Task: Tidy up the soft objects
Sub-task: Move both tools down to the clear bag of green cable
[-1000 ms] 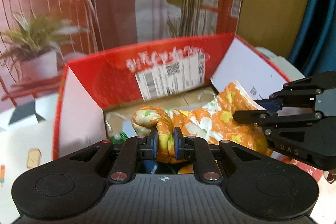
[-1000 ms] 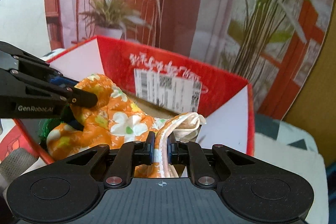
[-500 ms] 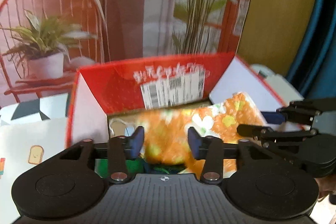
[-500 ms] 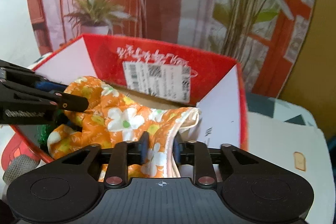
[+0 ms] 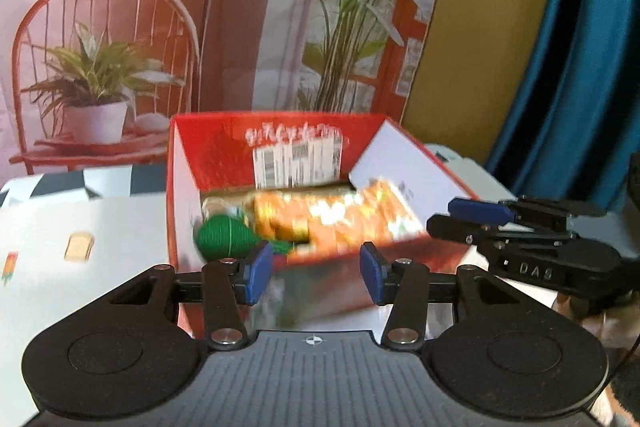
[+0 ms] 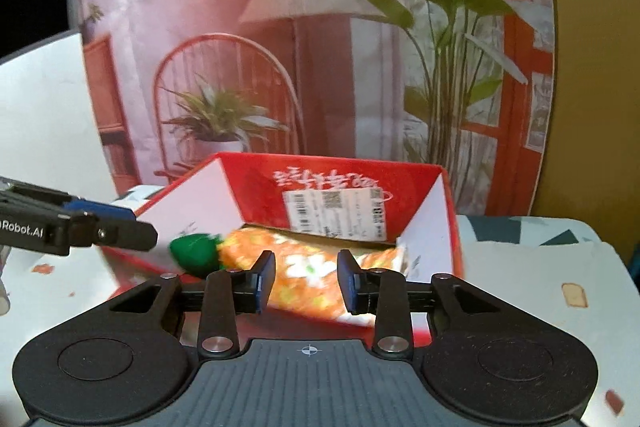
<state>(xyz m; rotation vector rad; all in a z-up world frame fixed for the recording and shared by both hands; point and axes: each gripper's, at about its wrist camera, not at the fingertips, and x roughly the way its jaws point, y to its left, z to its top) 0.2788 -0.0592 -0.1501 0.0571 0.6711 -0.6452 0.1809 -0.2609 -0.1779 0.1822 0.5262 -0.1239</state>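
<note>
An orange floral cloth (image 5: 336,215) (image 6: 304,267) lies inside the open red cardboard box (image 5: 224,155) (image 6: 256,183), beside a green knitted soft object (image 5: 220,237) (image 6: 194,253). My left gripper (image 5: 316,273) is open in front of the box's near wall, with nothing between its blue pads. My right gripper (image 6: 306,281) hangs before the box with its jaws opening and nothing gripped; the cloth lies behind the gap. Each gripper shows in the other's view: the right gripper (image 5: 466,217) at the right, the left gripper (image 6: 124,223) at the left.
The box stands on a white table (image 5: 80,227) (image 6: 520,279) printed with small pictures. A backdrop (image 6: 320,47) picturing a chair, potted plants and a lamp rises right behind it. A blue curtain (image 5: 580,67) hangs at far right.
Both grippers let go of the orange cloth, which dropped into the box. Both then drew back and up from the box, and the green object came into sight.
</note>
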